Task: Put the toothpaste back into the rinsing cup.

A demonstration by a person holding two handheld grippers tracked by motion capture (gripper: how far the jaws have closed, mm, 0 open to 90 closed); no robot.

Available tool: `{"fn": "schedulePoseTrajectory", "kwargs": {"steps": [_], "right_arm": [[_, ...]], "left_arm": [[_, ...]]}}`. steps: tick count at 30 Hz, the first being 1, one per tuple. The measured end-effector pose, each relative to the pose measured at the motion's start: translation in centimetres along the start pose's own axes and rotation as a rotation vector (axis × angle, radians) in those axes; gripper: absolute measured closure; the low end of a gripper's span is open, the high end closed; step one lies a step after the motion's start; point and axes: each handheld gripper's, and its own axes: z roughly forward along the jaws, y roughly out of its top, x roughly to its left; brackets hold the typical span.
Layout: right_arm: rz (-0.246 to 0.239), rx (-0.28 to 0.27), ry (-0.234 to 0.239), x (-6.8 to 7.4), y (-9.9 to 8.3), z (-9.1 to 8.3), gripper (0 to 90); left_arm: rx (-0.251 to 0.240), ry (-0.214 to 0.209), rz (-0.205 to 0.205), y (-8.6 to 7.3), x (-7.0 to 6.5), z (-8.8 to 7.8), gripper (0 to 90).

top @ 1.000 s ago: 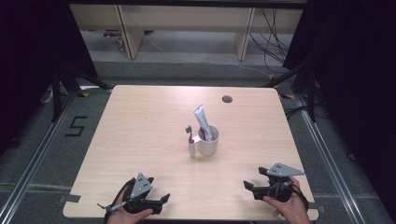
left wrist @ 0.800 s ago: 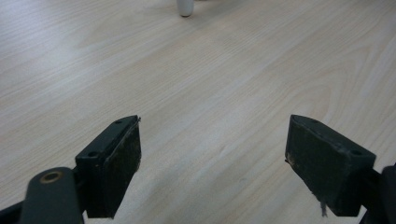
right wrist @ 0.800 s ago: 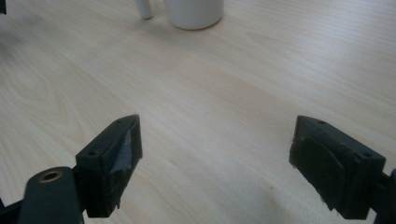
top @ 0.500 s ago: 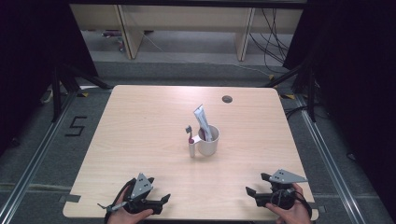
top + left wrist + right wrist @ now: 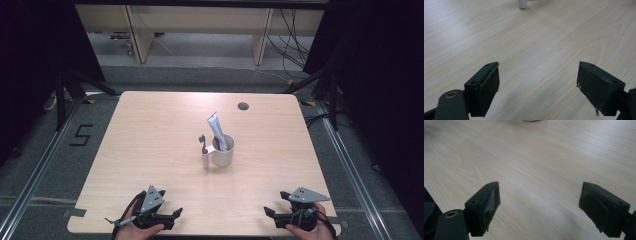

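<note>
A white mug [image 5: 223, 152] stands at the middle of the light wooden table [image 5: 150, 130], with a toothpaste tube [image 5: 216, 129] leaning in it. Against the mug's left side a toothbrush [image 5: 203, 145] stands upright in a small white holder [image 5: 205, 161], whose base also shows at the top of the left gripper view [image 5: 522, 3]. My left gripper [image 5: 170, 216] [image 5: 537, 75] rests near the table's front left edge, open and holding nothing. At the front right my right gripper [image 5: 274, 210] [image 5: 540, 195] is open too, with bare wood between its jaws.
A round cable hole [image 5: 243, 106] sits near the table's far edge. A "5" is marked on the floor [image 5: 82, 135] to the left. Shelving legs and cables [image 5: 287, 30] stand beyond the table.
My right gripper has drawn back toward the front edge of the table. The left gripper, mug, tube and toothbrush have stayed put.
</note>
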Motion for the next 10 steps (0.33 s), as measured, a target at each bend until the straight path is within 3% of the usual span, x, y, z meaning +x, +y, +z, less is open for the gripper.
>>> {"fn": "schedulePoseTrajectory", "kwargs": {"steps": [3, 4, 6, 7, 8, 10], "right_arm": [[0.001, -0.004, -0.017, -0.03, -0.1, -0.15, 17.8], [0.025, 0.0, -0.013, 0.06, -0.19, -0.2, 17.8], [-0.001, -0.006, -0.027, -0.31, -0.25, -0.3, 17.8], [0.033, 0.003, -0.02, -0.22, -0.31, -0.37, 17.8], [0.033, 0.003, -0.02, -0.22, -0.31, -0.37, 17.8], [0.033, 0.004, -0.021, -0.33, -0.32, -0.4, 17.8]], "left_arm": [[-0.011, -0.006, -0.006, 0.04, -0.16, 0.03, 18.1], [-0.025, -0.008, -0.022, 0.06, -0.33, 0.12, 18.1], [-0.019, -0.013, -0.007, 0.08, -0.27, 0.1, 18.1], [-0.004, -0.008, 0.011, 0.08, -0.14, 0.02, 18.1], [-0.018, -0.016, -0.008, 0.04, -0.26, 0.13, 18.1], [-0.01, -0.011, -0.001, 0.01, -0.15, 0.11, 18.1]]}}
